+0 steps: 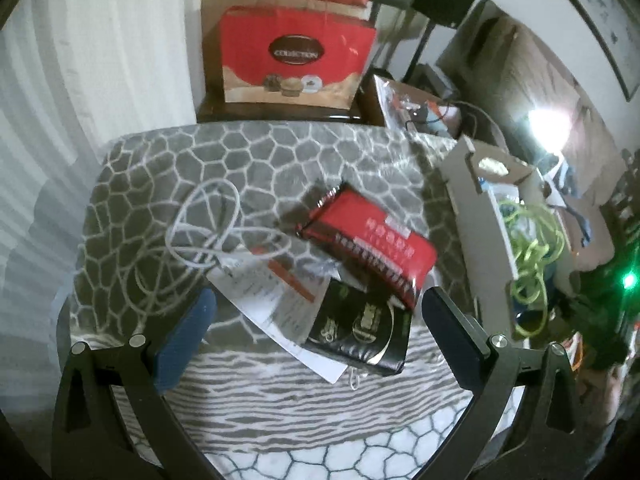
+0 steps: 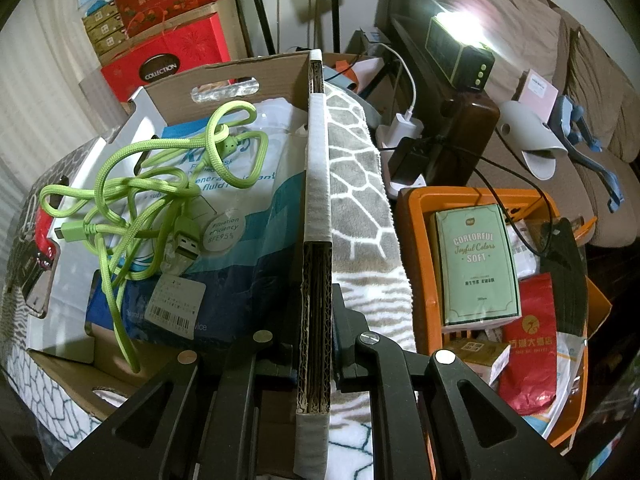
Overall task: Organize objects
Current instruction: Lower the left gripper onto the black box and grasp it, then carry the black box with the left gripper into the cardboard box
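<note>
While each gripper is catalogued below, places are given relative to the open brown cardboard box (image 2: pixel 240 84).

Left gripper (image 1: pixel 318 314): fingers spread wide, holding nothing, hovering above the clutter on the blanket, well to the left of the box.
Right gripper (image 2: pixel 316 344): fingers closed narrow, pinching the taped right-hand wall of the box between them.
Open brown cardboard box: resting on the grey-and-white cobble-pattern fleece blanket (image 1: pixel 248 152); hand-hole cut-outs in its far and near walls.
Tangled lime-green braided USB cable (image 2: pixel 160 176): inside the box, lying on top of a white-and-blue plastic mask pack (image 2: pixel 224 248).
White-and-blue plastic mask pack: inside the box, covering most of its floor.
Red foil snack pouch (image 1: pixel 372 240): on the blanket, left of the box, leaning over a black-and-gold packet (image 1: pixel 360 328).
Black-and-gold packet: on the blanket, left of the box, overlapping a white printed paper sheet (image 1: pixel 276 304).
Loose white cord (image 1: pixel 208 232): coiled on the blanket, farther left of the box than the pouch.
Orange plastic basket (image 2: pixel 420 240): just right of the box, beyond the blanket edge; holds a pale green tissue pack (image 2: pixel 476 264) and a red paper bag (image 2: pixel 532 344).
Red "Collection" gift bag (image 1: pixel 296 60): behind the box, standing against the stacked cartons.
</note>
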Motion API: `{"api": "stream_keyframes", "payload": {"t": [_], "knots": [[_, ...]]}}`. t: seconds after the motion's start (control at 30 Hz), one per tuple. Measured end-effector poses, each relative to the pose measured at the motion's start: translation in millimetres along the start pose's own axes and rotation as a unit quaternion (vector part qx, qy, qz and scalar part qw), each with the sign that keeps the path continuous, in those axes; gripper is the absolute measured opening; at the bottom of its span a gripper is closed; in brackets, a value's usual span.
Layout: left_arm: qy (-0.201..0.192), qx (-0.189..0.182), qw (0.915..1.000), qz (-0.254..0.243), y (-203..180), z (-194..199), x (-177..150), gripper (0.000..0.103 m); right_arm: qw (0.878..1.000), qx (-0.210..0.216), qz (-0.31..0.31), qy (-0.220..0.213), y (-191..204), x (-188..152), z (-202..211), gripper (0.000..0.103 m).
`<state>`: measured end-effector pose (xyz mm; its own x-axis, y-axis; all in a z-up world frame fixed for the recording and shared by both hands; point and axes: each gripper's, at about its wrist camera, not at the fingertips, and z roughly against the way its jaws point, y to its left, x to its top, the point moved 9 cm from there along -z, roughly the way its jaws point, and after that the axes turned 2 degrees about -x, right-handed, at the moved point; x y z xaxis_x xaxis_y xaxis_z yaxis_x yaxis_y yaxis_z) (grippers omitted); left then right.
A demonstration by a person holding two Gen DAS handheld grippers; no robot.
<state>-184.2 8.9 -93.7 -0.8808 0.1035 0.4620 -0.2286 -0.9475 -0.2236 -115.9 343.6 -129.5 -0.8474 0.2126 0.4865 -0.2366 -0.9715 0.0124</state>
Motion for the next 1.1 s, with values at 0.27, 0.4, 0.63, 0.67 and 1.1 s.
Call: {"api": "stream_keyframes", "payload": {"t": [0.27, 0.4, 0.63, 0.67, 1.1], "knots": [[-0.004, -0.018, 0.9992, -0.036, -16.0, -19.5, -21.8, 0.103, 1.0, -0.001, 0.0, 0.0, -0.6, -0.1, 0.2, 0.01], [-0.006, -0.02, 0.9984, -0.052, -20.6, -28.8, -31.2, 0.103, 1.0, -0.001, 0.0, 0.0, -0.8, -0.1, 0.5, 0.01], [-0.016, -0.019, 0.9963, -0.083, -26.7, -37.5, -44.4, 0.103, 1.0, -0.001, 0.0, 0.001, -1.5, 0.0, 0.5, 0.01], [-0.019, -0.016, 0.9958, -0.088, -28.1, -38.3, -45.0, 0.103, 1.0, -0.001, 0.001, 0.0, -1.5, 0.0, 0.4, 0.011], [-0.036, -0.011, 0.9945, -0.098, -29.2, -42.5, -45.5, 0.075, 1.0, -0.003, 0.002, 0.0, -3.8, -0.5, -0.5, 0.011]]}}
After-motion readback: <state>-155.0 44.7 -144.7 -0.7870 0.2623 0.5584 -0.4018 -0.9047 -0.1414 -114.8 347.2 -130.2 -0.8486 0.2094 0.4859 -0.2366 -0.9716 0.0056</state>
